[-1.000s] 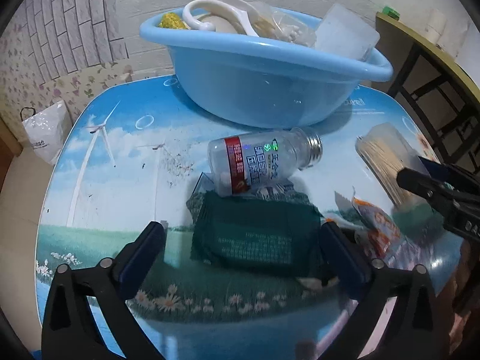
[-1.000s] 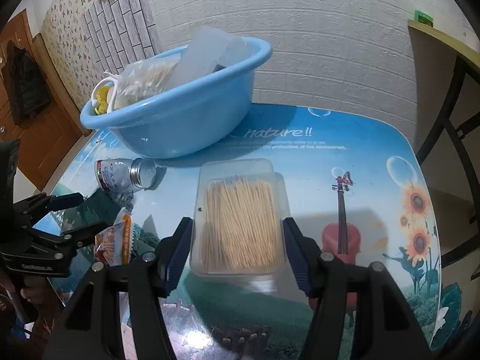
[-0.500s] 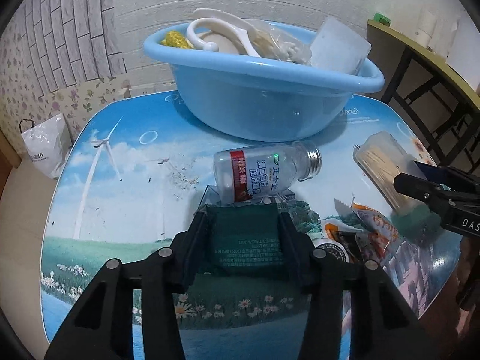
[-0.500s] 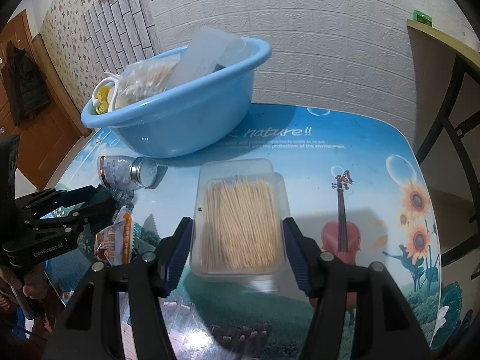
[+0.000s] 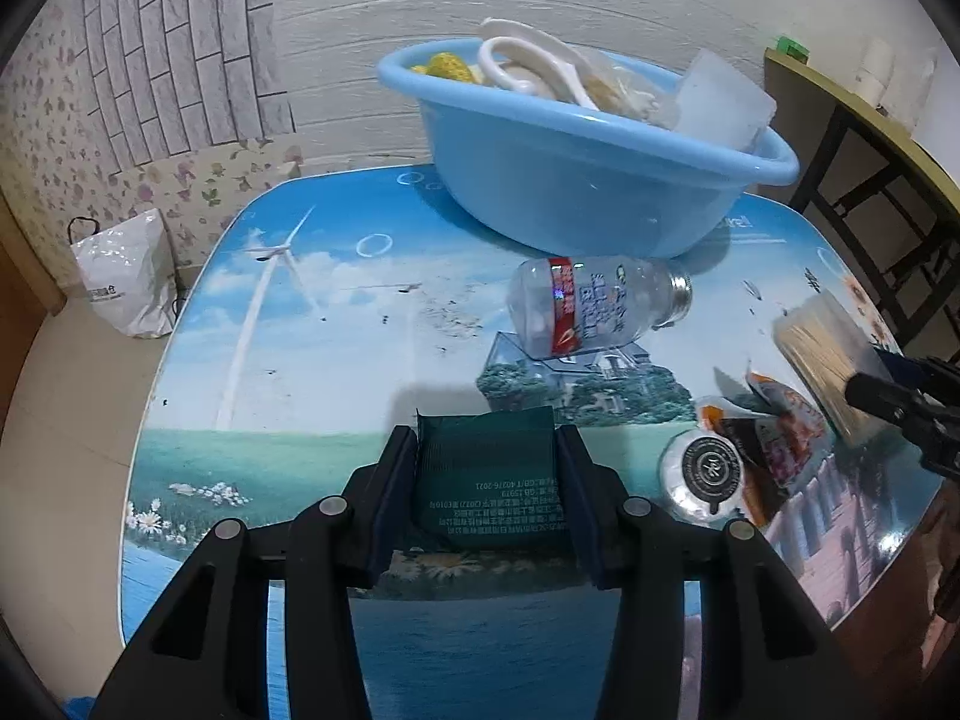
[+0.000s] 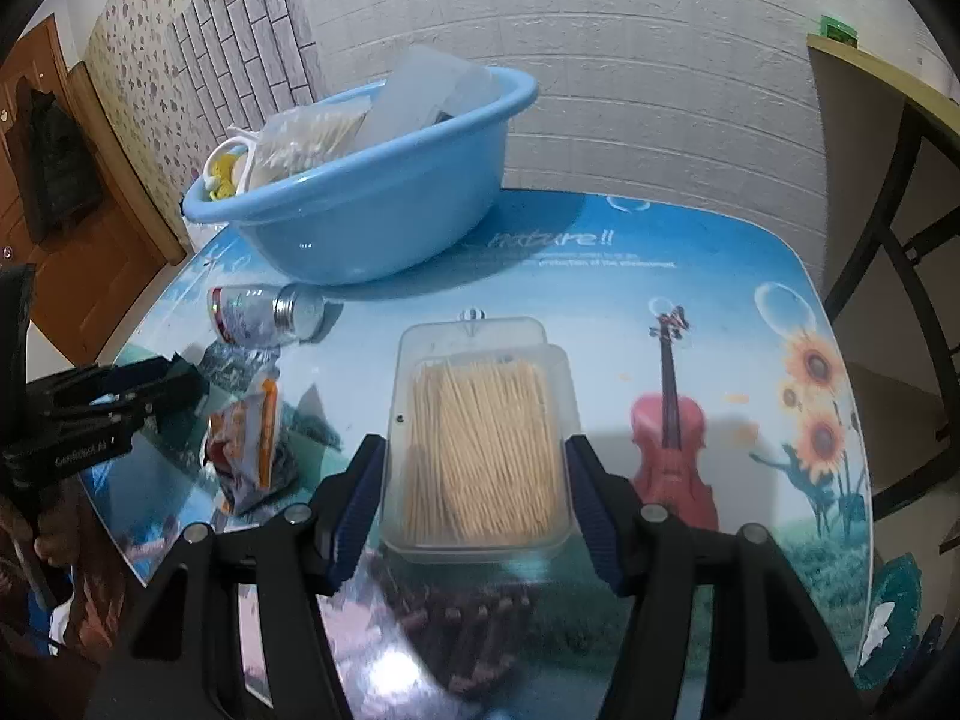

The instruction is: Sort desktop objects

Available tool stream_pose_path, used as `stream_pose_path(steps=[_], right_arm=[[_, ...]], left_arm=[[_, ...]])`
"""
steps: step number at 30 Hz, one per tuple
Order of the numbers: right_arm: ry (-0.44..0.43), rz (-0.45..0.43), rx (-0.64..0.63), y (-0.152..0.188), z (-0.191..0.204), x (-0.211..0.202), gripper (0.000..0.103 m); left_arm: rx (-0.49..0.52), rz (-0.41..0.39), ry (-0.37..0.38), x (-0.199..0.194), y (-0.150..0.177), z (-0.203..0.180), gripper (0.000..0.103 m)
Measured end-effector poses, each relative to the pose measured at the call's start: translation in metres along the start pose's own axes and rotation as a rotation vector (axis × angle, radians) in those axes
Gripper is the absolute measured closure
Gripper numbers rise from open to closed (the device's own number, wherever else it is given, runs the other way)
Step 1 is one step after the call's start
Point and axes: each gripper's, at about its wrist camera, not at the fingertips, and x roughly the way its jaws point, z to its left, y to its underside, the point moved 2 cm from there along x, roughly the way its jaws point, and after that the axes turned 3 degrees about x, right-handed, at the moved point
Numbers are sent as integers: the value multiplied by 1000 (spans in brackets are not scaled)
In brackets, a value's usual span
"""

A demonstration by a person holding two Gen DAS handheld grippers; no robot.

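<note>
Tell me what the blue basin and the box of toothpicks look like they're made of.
Blue basin: likely moulded plastic, smooth and glossy, with light glints on its wall. Toothpick box: clear, thin plastic, since the sticks show through; the sticks look like pale wood or bamboo.

Dark green packet [image 5: 486,468] pinched upright above the desk; clear toothpick box [image 6: 480,432] lying flat; capped bottle [image 5: 591,306] on its side

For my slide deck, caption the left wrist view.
Left tongs grip a dark green foil packet before a fallen clear plastic bottle and filled light-blue plastic basin.
</note>
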Motion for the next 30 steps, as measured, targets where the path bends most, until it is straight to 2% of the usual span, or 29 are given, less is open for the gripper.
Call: stream_pose_path(steps=[7, 12, 25, 30], right_arm=[[0, 11, -22, 6, 5, -4, 43], [18, 10, -46, -1, 9, 4, 33], [36, 26, -51, -4, 12, 23, 32], [39, 11, -54, -3, 14, 24, 25]], left_arm=[[-5, 24, -19, 2, 0, -1, 42], [-28, 15, -35, 3, 5, 5, 30], [-16, -38, -63, 7, 8, 4, 16], [-17, -45, -64, 6, 9, 3, 15]])
